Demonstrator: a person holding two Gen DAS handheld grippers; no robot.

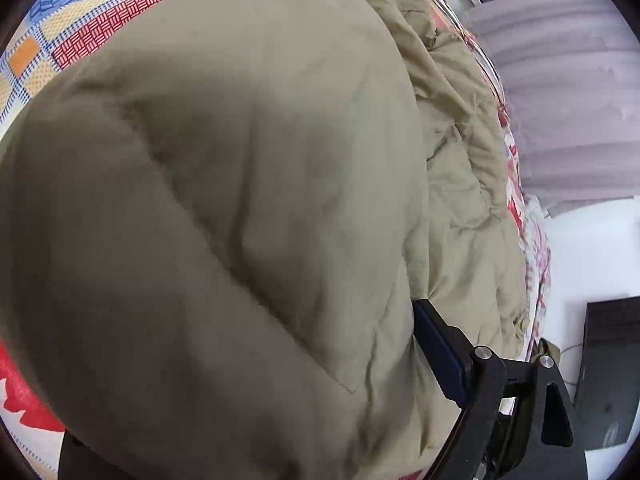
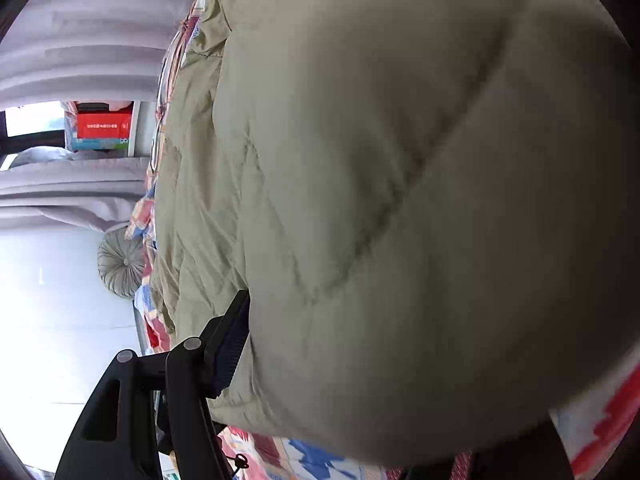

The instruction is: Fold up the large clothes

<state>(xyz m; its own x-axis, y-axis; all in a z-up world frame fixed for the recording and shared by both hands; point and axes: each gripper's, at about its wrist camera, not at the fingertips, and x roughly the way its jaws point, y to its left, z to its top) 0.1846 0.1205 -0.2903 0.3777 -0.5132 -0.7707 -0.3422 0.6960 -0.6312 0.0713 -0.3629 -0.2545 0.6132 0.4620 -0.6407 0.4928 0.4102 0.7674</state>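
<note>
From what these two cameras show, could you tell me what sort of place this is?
Probably a bedroom: a patterned bedsheet lies under the khaki padded coat, with grey curtains and a round cushion beside it.

Puffy olive-khaki quilted jacket (image 1: 224,208), bunched thick fold, draped over patterned bedspread (image 1: 100,20).

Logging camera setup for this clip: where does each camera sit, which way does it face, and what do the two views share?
Left wrist: on the left hand-held gripper, facing down over a bulging fold of the khaki padded coat; one black finger shows.
Right wrist: on the right hand-held gripper, also facing down at the coat; one black finger shows.
Shared: the coat, the patterned bedsheet, and the grey curtain.
</note>
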